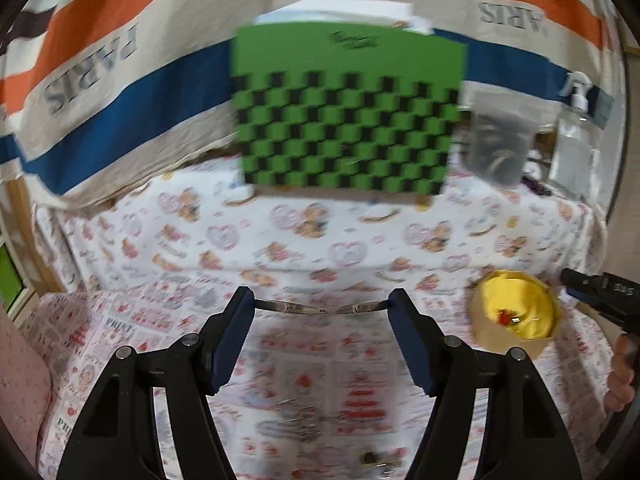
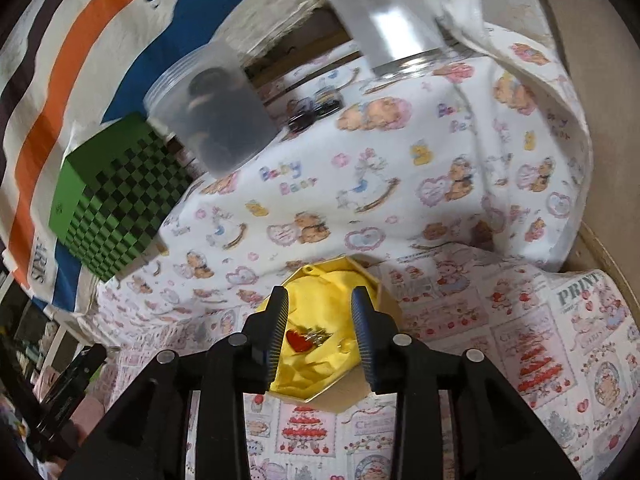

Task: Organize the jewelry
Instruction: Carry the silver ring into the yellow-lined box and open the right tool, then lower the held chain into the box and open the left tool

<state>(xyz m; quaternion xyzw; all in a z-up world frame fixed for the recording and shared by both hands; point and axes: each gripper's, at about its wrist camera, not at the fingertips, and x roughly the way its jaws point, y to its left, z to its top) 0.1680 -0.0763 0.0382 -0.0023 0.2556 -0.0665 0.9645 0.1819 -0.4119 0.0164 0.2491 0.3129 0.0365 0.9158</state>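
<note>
A yellow-lined jewelry box [image 2: 320,300] sits open on the printed cloth, and it also shows in the left wrist view [image 1: 514,312]. A red heart pendant with a small chain [image 2: 306,339] lies inside it. My right gripper [image 2: 320,300] is open and hovers just above the box, fingers either side of the pendant. My left gripper [image 1: 322,300] is open, and a thin silvery bracelet or chain [image 1: 320,307] spans between its fingertips above the cloth. Small jewelry pieces [image 1: 376,462] lie on the cloth below it.
A green checkered box [image 1: 346,112] [image 2: 120,196] stands at the back. Beside it are a clear tub with dark items [image 2: 212,108] [image 1: 498,136], a clear bottle [image 1: 576,144] and small dark jars [image 2: 316,108]. A striped Paris cloth [image 1: 100,80] hangs behind.
</note>
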